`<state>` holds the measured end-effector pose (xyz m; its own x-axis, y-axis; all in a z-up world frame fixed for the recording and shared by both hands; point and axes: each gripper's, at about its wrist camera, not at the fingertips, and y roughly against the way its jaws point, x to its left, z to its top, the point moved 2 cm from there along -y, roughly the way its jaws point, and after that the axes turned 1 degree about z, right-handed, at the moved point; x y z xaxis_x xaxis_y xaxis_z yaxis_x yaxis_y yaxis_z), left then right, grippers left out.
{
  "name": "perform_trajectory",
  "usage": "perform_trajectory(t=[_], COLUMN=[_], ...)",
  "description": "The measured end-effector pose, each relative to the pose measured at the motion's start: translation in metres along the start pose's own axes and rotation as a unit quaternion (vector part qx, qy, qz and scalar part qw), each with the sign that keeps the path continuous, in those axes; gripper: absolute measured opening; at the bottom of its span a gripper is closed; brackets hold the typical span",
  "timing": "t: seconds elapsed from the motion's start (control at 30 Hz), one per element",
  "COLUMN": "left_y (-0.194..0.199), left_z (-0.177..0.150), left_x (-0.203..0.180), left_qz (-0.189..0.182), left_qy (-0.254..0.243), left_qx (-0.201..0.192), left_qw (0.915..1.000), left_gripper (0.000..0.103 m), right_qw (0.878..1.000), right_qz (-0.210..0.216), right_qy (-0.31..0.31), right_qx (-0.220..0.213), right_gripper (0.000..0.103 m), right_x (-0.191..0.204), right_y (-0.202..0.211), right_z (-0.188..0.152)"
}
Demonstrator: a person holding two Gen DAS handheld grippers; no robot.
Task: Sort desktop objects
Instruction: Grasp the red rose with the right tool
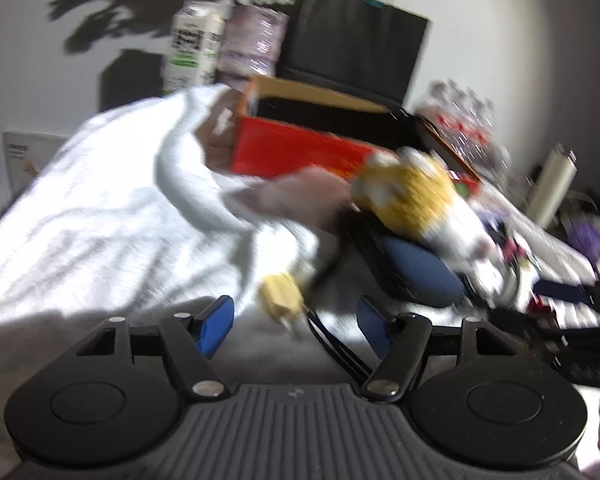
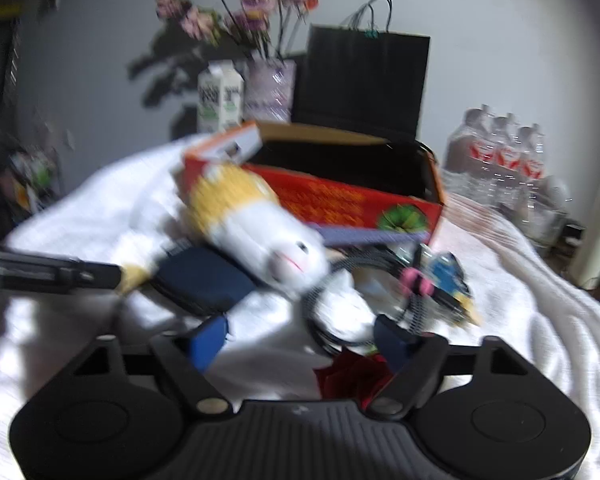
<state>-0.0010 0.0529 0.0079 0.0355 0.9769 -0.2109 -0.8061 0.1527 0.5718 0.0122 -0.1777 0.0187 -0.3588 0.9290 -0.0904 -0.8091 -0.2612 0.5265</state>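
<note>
Both views are motion-blurred. A yellow and white plush toy (image 1: pixel 412 196) (image 2: pixel 260 232) lies on the white cloth in front of a red open box (image 1: pixel 300 152) (image 2: pixel 340 196), partly over a dark blue case (image 1: pixel 416 272) (image 2: pixel 204 280). My left gripper (image 1: pixel 296 326) is open; a small pale yellow plug (image 1: pixel 282 300) lies on the cloth just ahead of its blue pads, untouched. My right gripper (image 2: pixel 300 342) is open over a coiled black cable (image 2: pixel 332 280) and a dark red object (image 2: pixel 352 376). A pink clip (image 2: pixel 416 282) and a blue and yellow item (image 2: pixel 448 280) lie to the right.
A white cloth (image 1: pixel 100 220) covers the surface. At the back stand a milk carton (image 2: pixel 220 96), a flower vase (image 2: pixel 268 88) and a black paper bag (image 2: pixel 364 80). A pack of water bottles (image 2: pixel 500 160) is at the right. The left gripper's arm (image 2: pixel 40 270) reaches in from the left.
</note>
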Motion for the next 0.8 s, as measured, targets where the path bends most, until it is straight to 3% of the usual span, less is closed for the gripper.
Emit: perform_trajectory(t=[0.07, 0.13, 0.23, 0.27, 0.3, 0.37, 0.47, 0.6, 0.8], left_y=[-0.006, -0.016, -0.028, -0.031, -0.032, -0.029, -0.013, 0.027, 0.091], left_z=[-0.007, -0.008, 0.001, 0.003, 0.003, 0.0, -0.006, -0.004, 0.03], left_x=[-0.005, -0.01, -0.019, -0.021, -0.021, -0.02, -0.021, -0.022, -0.018], left_qz=[-0.017, -0.007, 0.016, 0.018, 0.019, 0.024, 0.025, 0.011, 0.013], left_qy=[0.007, 0.013, 0.005, 0.004, 0.004, 0.015, 0.038, 0.062, 0.067], left_qx=[0.021, 0.022, 0.022, 0.029, 0.038, 0.044, 0.044, 0.011, -0.081], left_qw=[0.9996, 0.9997, 0.9996, 0.9994, 0.9991, 0.9986, 0.998, 0.998, 0.9943], left_gripper=[0.069, 0.069, 0.044, 0.022, 0.009, 0.009, 0.006, 0.005, 0.003], right_qw=[1.0, 1.0, 0.999, 0.999, 0.999, 0.999, 0.999, 0.998, 0.995], right_qz=[-0.006, -0.02, -0.024, -0.016, -0.007, -0.002, -0.002, 0.008, 0.022], right_qy=[-0.008, -0.019, -0.033, -0.042, -0.048, -0.048, -0.047, -0.061, -0.075], right_qx=[0.001, 0.012, 0.024, 0.023, 0.024, 0.025, 0.014, -0.014, -0.062], right_gripper=[0.075, 0.075, 0.074, 0.07, 0.066, 0.049, 0.041, 0.038, 0.037], right_x=[-0.008, -0.016, -0.024, -0.025, -0.026, -0.026, -0.024, -0.027, -0.033], right_y=[0.002, -0.002, -0.008, -0.009, -0.01, -0.011, -0.006, 0.013, 0.056], right_z=[-0.009, -0.016, -0.023, -0.025, -0.027, -0.029, -0.031, -0.027, -0.015])
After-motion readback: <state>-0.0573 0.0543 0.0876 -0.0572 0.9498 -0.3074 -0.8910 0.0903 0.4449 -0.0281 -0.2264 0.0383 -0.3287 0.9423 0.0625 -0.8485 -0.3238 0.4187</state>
